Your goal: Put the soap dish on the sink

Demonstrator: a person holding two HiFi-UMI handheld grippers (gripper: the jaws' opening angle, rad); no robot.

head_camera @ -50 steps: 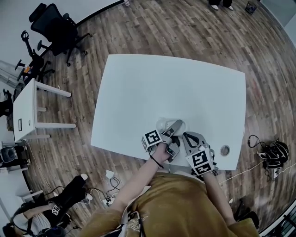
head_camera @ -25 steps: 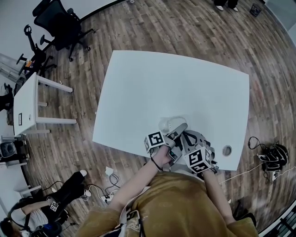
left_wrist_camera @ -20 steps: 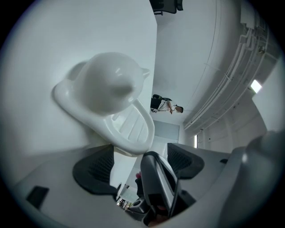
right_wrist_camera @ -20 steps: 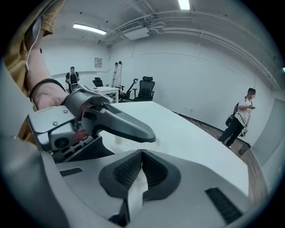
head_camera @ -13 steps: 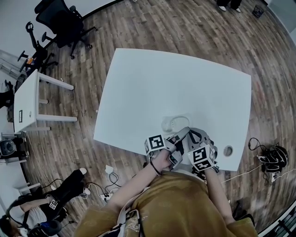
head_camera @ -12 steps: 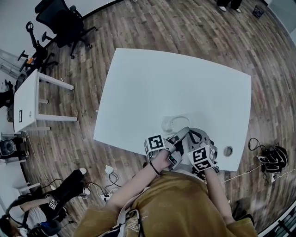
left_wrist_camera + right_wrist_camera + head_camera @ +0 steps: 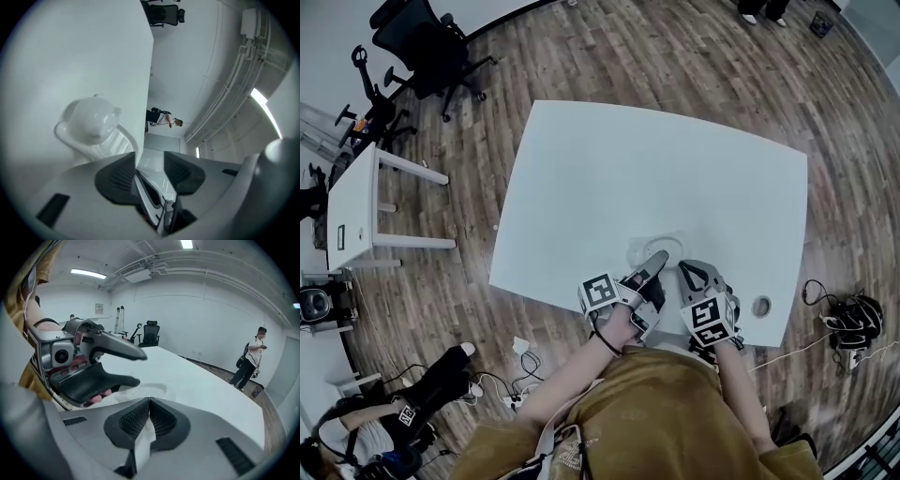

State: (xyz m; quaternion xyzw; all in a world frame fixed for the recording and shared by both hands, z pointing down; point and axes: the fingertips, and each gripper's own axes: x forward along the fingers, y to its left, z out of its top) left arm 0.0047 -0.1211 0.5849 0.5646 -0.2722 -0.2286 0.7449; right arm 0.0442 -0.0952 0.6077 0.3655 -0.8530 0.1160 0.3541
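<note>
Cradling white lump [image 7: 91, 122], soap dish [image 7: 114, 143]

The soap dish [image 7: 93, 126] looks like glossy, smooth white plastic. The surface [image 7: 656, 169] under it is matt, smooth white. The floor [image 7: 675, 56] is grained wood planks.

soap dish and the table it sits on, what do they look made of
The soap dish looks like glossy white plastic or glazed ceramic: soft highlights on its rounded top, moulded ribs in the tray; the look leaves it open. The table seems matte white laminate or painted board: flat, even, no grain or glare.
</note>
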